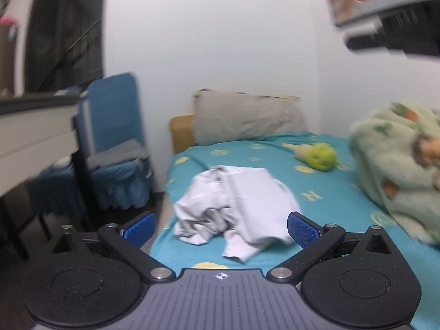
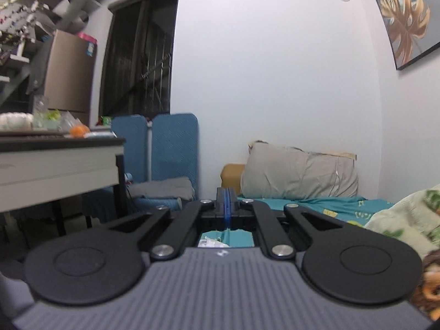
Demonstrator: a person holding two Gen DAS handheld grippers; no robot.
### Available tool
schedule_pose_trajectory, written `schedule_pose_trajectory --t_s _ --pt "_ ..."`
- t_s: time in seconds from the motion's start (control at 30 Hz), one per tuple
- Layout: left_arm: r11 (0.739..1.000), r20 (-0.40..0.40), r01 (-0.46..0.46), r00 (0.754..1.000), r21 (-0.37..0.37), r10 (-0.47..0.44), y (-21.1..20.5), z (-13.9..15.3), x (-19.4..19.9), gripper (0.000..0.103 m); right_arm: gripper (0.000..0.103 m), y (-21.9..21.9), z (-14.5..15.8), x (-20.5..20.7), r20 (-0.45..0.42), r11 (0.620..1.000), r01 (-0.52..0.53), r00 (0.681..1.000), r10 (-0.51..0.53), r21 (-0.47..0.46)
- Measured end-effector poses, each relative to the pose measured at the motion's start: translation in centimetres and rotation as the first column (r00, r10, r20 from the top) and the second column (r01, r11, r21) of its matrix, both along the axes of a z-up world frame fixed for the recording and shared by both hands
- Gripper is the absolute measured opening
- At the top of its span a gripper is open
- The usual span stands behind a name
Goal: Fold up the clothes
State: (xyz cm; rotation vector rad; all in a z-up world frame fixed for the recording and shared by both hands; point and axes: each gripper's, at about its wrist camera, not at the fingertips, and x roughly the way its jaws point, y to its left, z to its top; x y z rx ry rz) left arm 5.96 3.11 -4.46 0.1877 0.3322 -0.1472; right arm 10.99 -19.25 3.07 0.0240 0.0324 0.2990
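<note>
A crumpled white garment (image 1: pixel 233 206) lies in a heap on the teal bed sheet (image 1: pixel 324 200), near the bed's left edge. My left gripper (image 1: pixel 221 229) is open, its blue pads wide apart, held just short of the garment with nothing between them. My right gripper (image 2: pixel 226 200) is shut with its blue pads pressed together and nothing visible between them; it points level toward the head of the bed. A scrap of white cloth (image 2: pixel 211 243) shows below it through the linkage. The right gripper also shows blurred at the upper right of the left wrist view (image 1: pixel 390 33).
A grey pillow (image 1: pixel 247 118) leans at the head of the bed. A green ball toy (image 1: pixel 321 155) lies on the sheet. A fluffy green blanket (image 1: pixel 398 165) is piled at the right. A blue chair (image 1: pixel 115 143) and a desk (image 2: pixel 55 162) stand left of the bed.
</note>
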Motion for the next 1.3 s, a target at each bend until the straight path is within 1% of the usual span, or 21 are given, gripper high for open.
schedule_pose_trajectory --t_s 0.17,0.23,0.37,0.47,0.5,0.53,0.57,0.6,0.63,0.73,0.77,0.8,0.83,0.87,0.9,0.93,1.0,1.07,1.13,1.23,1.3 --pt "0.996 -0.016 0.031 0.999 0.084 -0.03 -2.8 -1.1 -0.9 0.103 0.004 -2.8 -1.2 -3.2 -0.093 0.998 0.049 0.995 -0.046 0.039" --pt "0.989 -0.032 0.052 0.998 0.135 -0.048 -3.9 -2.0 -0.5 0.101 0.005 -4.1 -2.4 -3.6 -0.138 0.993 0.082 0.988 -0.069 0.087" --pt "0.957 -0.104 0.097 0.992 0.272 -0.071 -6.0 -4.5 2.1 0.096 0.006 -5.8 -4.1 -2.8 -0.221 0.976 0.132 0.971 -0.092 0.173" --pt "0.938 -0.136 0.114 0.988 0.328 -0.072 -7.3 -6.3 4.9 0.093 0.009 -7.0 -5.2 -2.2 -0.244 0.968 0.15 0.965 -0.099 0.201" --pt "0.927 -0.133 0.119 0.988 0.355 -0.076 -7.9 -6.9 5.8 0.092 0.017 -7.4 -5.6 -1.7 -0.257 0.965 0.154 0.962 -0.098 0.211" --pt "0.915 -0.13 0.125 0.988 0.383 -0.08 -8.4 -7.5 6.7 0.092 0.049 -7.7 -6.0 -1.2 -0.272 0.962 0.16 0.958 -0.096 0.221" --pt "0.901 -0.124 0.133 0.988 0.414 -0.089 -9.0 -8.2 7.7 0.092 0.087 -8.2 -6.4 -0.8 -0.277 0.958 0.158 0.957 -0.088 0.24" --pt "0.882 -0.115 0.142 0.988 0.45 -0.101 -9.7 -8.9 8.7 0.092 0.094 -8.6 -6.9 -0.5 -0.269 0.951 0.16 0.959 -0.086 0.266" --pt "0.861 -0.108 0.149 0.988 0.487 -0.11 -10.3 -9.7 9.8 0.089 0.094 -9.1 -7.4 -0.2 -0.258 0.942 0.163 0.962 -0.086 0.294" --pt "0.796 -0.09 0.159 0.987 0.583 -0.131 -12.2 -12.0 12.8 0.081 0.094 -9.6 -8.2 2.0 -0.307 0.923 0.19 0.948 -0.084 0.334" --pt "0.787 -0.084 0.158 0.987 0.596 -0.135 -12.7 -12.5 13.7 0.079 0.094 -9.8 -8.5 2.6 -0.318 0.916 0.192 0.945 -0.076 0.353" --pt "0.786 -0.078 0.156 0.988 0.598 -0.136 -13.0 -12.9 14.7 0.073 0.094 -10.1 -8.9 3.2 -0.323 0.911 0.197 0.943 -0.075 0.363" --pt "0.793 -0.065 0.148 0.989 0.59 -0.135 -13.3 -13.0 15.5 0.056 0.094 -10.2 -9.2 3.7 -0.33 0.91 0.204 0.941 -0.08 0.361" --pt "0.816 -0.044 0.127 0.991 0.564 -0.124 -13.4 -12.7 16.3 0.049 0.094 -10.4 -9.5 4.3 -0.336 0.911 0.215 0.937 -0.091 0.353" --pt "0.848 -0.03 0.108 0.994 0.518 -0.107 -13.3 -12.0 17.1 0.04 0.094 -10.6 -9.7 4.8 -0.338 0.91 0.226 0.935 -0.103 0.347" --pt "0.884 -0.024 0.096 0.995 0.457 -0.095 -13.1 -11.0 17.8 0.025 0.094 -10.8 -10.0 5.2 -0.34 0.908 0.238 0.933 -0.115 0.344" --pt "0.941 -0.005 0.074 0.997 0.33 -0.077 -12.3 -8.8 18.6 0.01 0.094 -11.4 -10.6 6.1 -0.358 0.897 0.272 0.923 -0.14 0.35" --pt "0.978 0.025 0.049 0.998 0.205 -0.056 -11.2 -6.2 18.8 0.008 0.094 -12.1 -11.2 6.7 -0.383 0.879 0.3 0.912 -0.149 0.372" --pt "0.994 0.059 0.038 0.997 0.098 -0.044 -9.9 -3.5 18.0 0.005 0.094 -12.4 -11.7 7.0 -0.399 0.867 0.317 0.904 -0.153 0.385" --pt "0.999 0.11 0.03 0.994 -0.038 -0.026 -8.0 0.9 15.0 0.004 0.094 -12.2 -11.9 7.1 -0.403 0.863 0.322 0.902 -0.155 0.389" --pt "0.994 0.147 0.041 0.989 -0.098 -0.026 -7.0 3.5 12.4 0.004 0.094 -11.9 -11.8 6.7 -0.39 0.869 0.318 0.907 -0.161 0.38"
